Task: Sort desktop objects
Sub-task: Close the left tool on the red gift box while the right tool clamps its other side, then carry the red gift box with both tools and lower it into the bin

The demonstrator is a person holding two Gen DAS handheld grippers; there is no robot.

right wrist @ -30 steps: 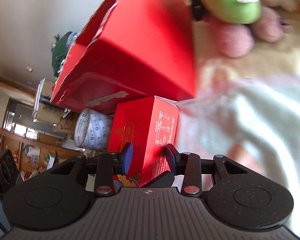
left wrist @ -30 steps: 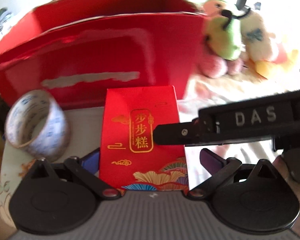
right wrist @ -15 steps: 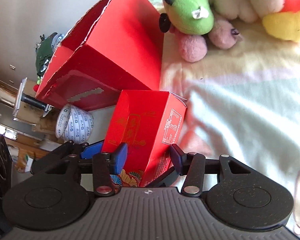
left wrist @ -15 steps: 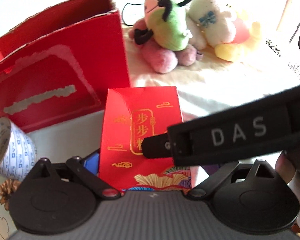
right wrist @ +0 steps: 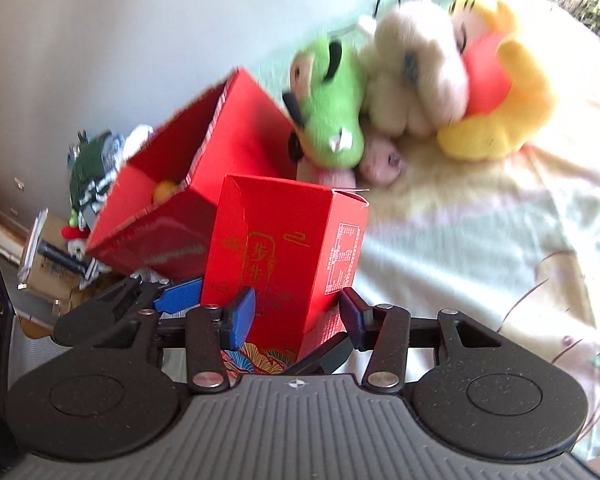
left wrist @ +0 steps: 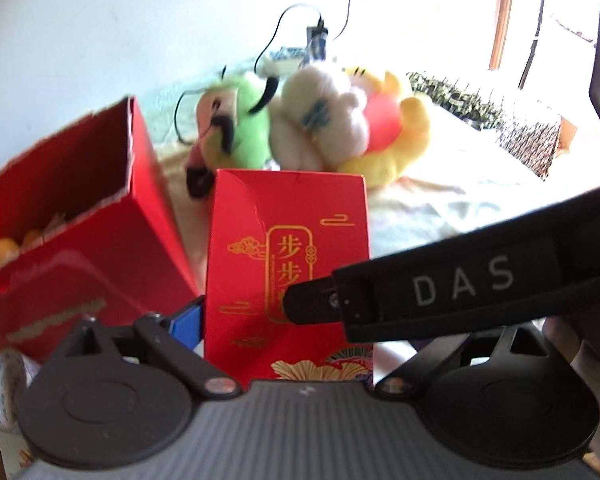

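Open red bin [left wrist: 100, 216] and plush toys [right wrist: 420, 92] crowd ahead.

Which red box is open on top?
The big red box behind is open, with orange balls inside. The small red box in both claws is closed.

Pale blanket-covered surface [right wrist: 480, 248], perhaps a bed, bearing plush toys [right wrist: 420, 76] and open red box [right wrist: 228, 160]
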